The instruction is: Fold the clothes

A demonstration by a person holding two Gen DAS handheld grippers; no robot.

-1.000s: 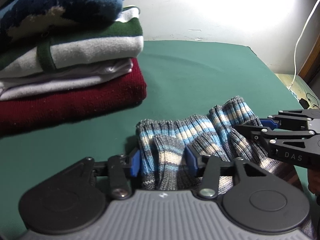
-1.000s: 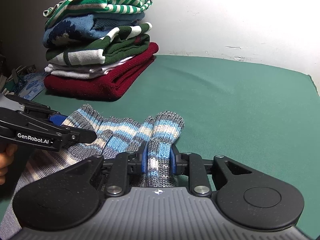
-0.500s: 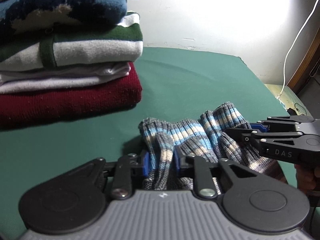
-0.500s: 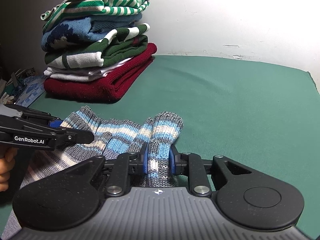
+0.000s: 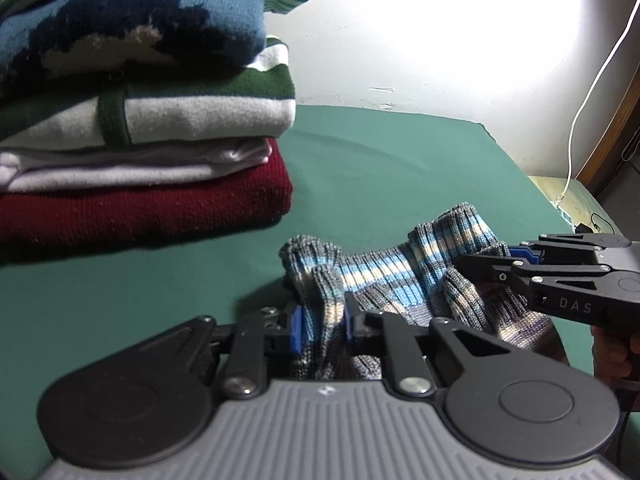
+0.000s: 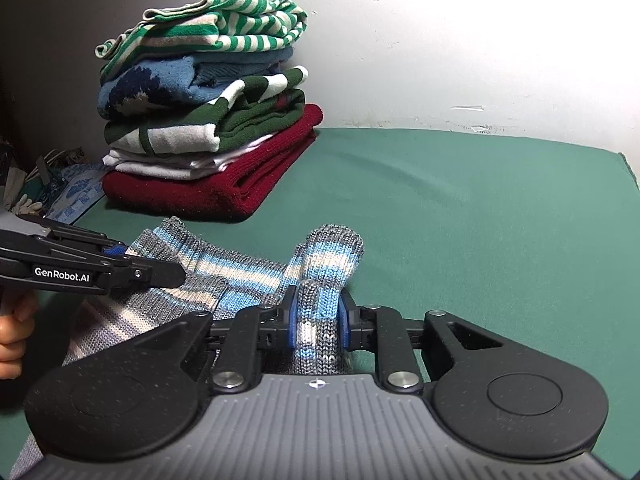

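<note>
Left gripper (image 5: 321,322) was clamped on a bunched fold of the striped knit sweater (image 5: 404,276), blue pads pressing the fabric from both sides, gathered edge standing up between them. Right gripper (image 6: 316,322) was likewise pinched on another raised fold of the same sweater (image 6: 240,280), a grey, blue and cream ribbed roll sticking up past its pads.

In the left wrist view the right gripper (image 5: 496,266) came in from the right edge, side-on, its tips at the sweater's ribbed edge; a hand (image 5: 612,356) was partly visible under it. In the right wrist view the left gripper (image 6: 160,270) came in from the left, side-on over the fabric, held by a hand (image 6: 16,324) at the frame edge.

The sweater lay crumpled on the green tablecloth (image 6: 460,208), near edge of the table, the rest of it trailing down and left out of frame in the right wrist view.

Behind it, near but apart, sat a stack of folded clothes (image 6: 208,120): dark red knit at the bottom (image 6: 224,188), white layers, green and white, blue patterned, green striped top (image 6: 224,28). The stack stood against the white wall (image 6: 460,40). A white cable (image 5: 600,80) hung down the wall at far right in the left wrist view. Clutter left of the table was too unclear to name.
</note>
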